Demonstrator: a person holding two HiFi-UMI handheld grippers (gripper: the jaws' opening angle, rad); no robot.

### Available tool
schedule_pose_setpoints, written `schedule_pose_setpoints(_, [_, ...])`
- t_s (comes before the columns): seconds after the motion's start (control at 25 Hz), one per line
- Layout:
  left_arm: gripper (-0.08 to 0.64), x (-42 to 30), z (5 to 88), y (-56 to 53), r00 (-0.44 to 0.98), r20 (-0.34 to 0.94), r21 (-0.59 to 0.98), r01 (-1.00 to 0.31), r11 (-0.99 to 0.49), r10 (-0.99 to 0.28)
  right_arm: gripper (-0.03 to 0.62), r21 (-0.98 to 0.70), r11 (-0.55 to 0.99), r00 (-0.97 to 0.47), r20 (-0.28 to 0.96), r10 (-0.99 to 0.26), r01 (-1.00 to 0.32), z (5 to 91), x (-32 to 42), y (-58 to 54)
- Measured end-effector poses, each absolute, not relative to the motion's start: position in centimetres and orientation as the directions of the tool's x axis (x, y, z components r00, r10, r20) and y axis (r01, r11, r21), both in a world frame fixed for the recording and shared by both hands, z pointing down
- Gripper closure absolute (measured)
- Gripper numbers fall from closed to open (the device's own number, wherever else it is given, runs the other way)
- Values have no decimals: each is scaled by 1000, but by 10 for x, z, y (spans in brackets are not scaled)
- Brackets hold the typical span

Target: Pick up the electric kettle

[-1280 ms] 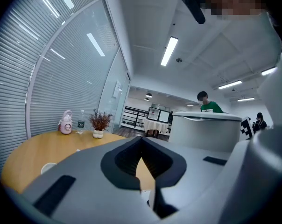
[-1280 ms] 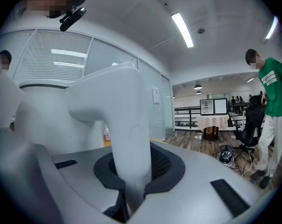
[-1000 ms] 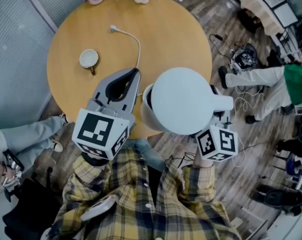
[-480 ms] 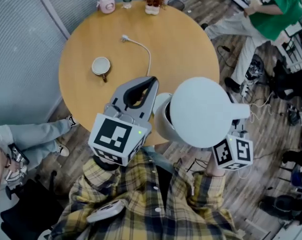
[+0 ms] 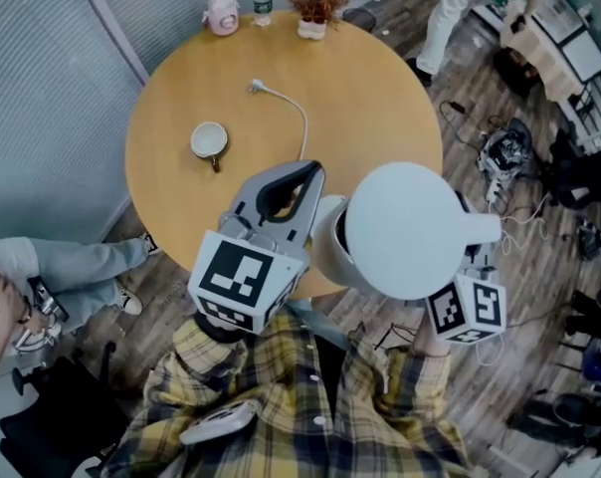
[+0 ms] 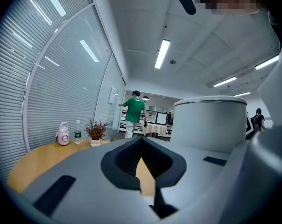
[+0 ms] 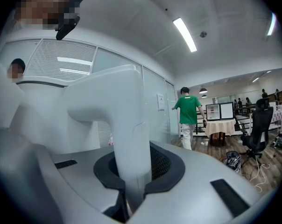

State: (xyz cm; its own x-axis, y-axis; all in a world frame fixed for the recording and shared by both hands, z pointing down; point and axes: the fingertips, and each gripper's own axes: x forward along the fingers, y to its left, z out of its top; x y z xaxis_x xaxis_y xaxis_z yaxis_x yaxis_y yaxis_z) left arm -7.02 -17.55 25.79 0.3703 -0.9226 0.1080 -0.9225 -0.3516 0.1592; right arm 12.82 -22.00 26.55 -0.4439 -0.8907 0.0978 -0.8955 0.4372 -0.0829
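Electric kettle [image 5: 400,229]: hung by handle [image 7: 124,125] over table [image 5: 370,98] rim, 5 o'clock side.
Right gripper [image 7: 131,181]: clenched on that handle.
Left gripper [image 5: 302,172]: closed on nothing, just beside kettle at its 9 o'clock.

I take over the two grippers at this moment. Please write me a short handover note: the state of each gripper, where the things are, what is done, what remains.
Left gripper: shut, empty, above the near part of the table.
Right gripper: shut on the kettle's handle.
Kettle: upright, at the table's near edge.
Cup and white cable: on the table.
Done: the grasp and, it seems, the lift.
Left: hold the kettle level.
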Motion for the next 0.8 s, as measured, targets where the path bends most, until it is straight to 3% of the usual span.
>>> schedule_pose_setpoints(0.8, [557,-55,264,-169,375,123,151,-922,-356,-919,535,-87,432,-440,108,-891,-897,272,140,-215])
